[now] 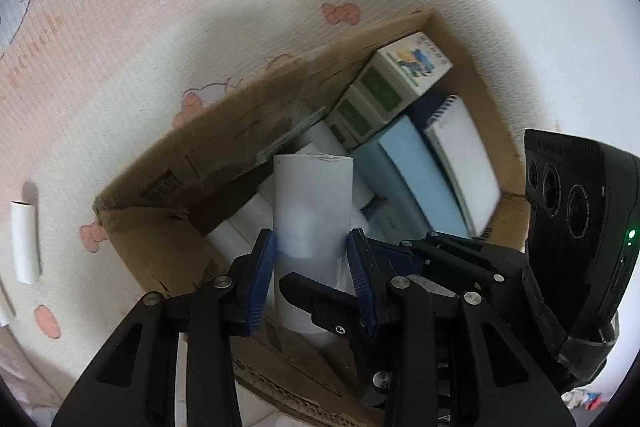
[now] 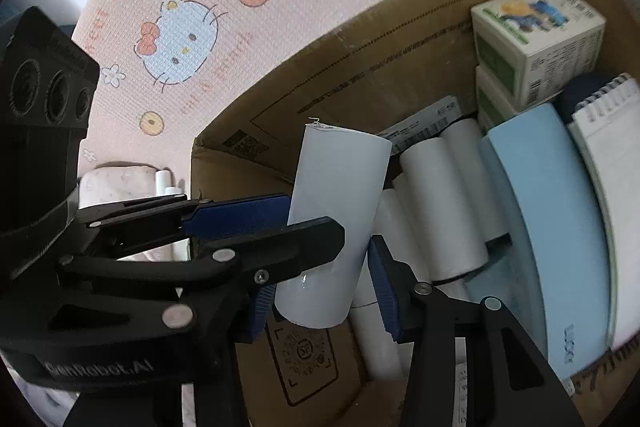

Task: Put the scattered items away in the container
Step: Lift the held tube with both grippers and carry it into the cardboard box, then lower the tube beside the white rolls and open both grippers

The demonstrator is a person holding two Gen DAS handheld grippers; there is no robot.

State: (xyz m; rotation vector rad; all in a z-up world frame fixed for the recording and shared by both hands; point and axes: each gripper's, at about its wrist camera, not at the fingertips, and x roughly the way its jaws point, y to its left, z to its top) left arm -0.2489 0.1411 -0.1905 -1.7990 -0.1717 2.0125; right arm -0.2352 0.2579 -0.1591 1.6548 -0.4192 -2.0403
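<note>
Both the left gripper point(image 1: 311, 263) and right gripper point(image 2: 324, 291) hold one white tube point(image 1: 312, 207) in their jaws above the cardboard box point(image 1: 224, 147), so release toward twelve o'clock likely follows.

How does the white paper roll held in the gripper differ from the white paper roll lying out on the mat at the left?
The held white paper roll is clamped between gripper pads over the brown cardboard box; the white paper roll on the mat lies loose outside the box, untouched. The held roll's top edge is slightly torn; the mat roll's edges look clean. Both are plain white tubes.
</note>
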